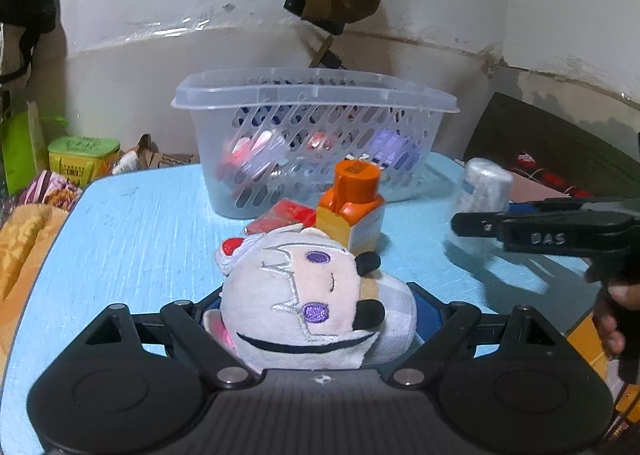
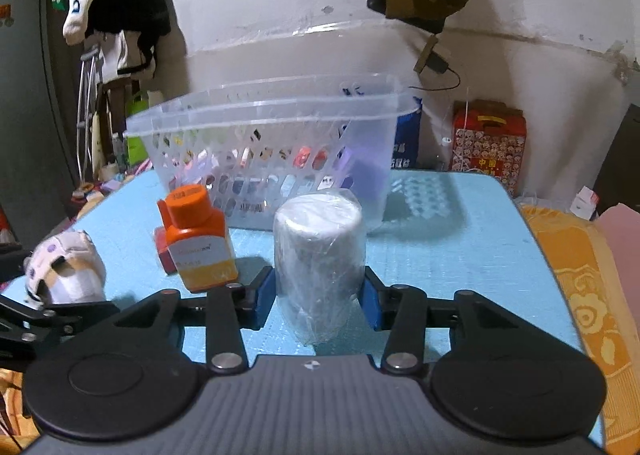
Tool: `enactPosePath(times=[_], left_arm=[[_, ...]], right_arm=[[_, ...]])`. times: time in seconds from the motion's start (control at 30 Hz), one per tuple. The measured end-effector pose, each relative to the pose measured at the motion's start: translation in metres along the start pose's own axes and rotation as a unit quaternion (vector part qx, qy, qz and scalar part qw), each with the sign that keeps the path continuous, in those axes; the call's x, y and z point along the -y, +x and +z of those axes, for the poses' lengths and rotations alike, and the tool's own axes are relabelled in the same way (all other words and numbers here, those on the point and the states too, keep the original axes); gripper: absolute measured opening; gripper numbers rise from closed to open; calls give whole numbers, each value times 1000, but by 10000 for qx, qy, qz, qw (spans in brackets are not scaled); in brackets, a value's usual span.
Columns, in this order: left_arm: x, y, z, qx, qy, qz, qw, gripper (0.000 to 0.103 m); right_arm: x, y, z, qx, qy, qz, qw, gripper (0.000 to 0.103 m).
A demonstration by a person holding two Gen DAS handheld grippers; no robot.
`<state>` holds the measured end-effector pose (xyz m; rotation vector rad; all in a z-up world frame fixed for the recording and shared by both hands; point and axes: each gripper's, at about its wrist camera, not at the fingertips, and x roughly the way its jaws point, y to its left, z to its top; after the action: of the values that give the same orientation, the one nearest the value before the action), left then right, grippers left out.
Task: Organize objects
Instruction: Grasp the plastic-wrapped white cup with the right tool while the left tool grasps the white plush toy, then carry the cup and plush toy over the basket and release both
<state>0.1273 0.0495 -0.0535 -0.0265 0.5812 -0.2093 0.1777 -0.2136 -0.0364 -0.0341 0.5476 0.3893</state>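
Presently the right hand-held gripper is clamped on a white cylindrical container wrapped in clear plastic film, blue pads pressing both sides low on its body, evidently so it stays upright for carrying. The left hand-held gripper stands wide yet holds a white plush doll head with purple embroidered eyes, its broad, soft body filling the span between the fingers. Just beyond, an orange-capped bottle with an orange-and-white label stands on the light blue counter, a red box touching it behind. Farther back sits a translucent slotted plastic basket, already containing several small packets, the likely destination for both held items. Neither item has been placed in it yet.
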Motion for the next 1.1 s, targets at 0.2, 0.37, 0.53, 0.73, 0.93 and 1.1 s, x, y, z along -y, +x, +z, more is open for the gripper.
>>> enactPosePath(times=[0.2,0.37,0.53,0.73,0.93,1.1], left_arm=[[5,-8,4,177,74,68,9998,89],[3,-13,9,281,16,90,9996,89],[4,-17,10,384,63,126,9992,89],[1,-22,16,553,-34,126,9984,89],[-2,-28,21,677,-117,108,9976,89],[-3,-30,24,743,-185,83,9970,89]], right_arm=[[-7,-21,2,177,-59,176,9997,48],[-13,-33,3,330,-111,316,9989,48],[-15,-39,0,352,-243,452,9981,48],[-8,-39,-2,354,-232,453,9981,48],[-3,-43,-3,409,-129,536,9976,48],[-1,-47,-7,438,-135,569,9973,48]])
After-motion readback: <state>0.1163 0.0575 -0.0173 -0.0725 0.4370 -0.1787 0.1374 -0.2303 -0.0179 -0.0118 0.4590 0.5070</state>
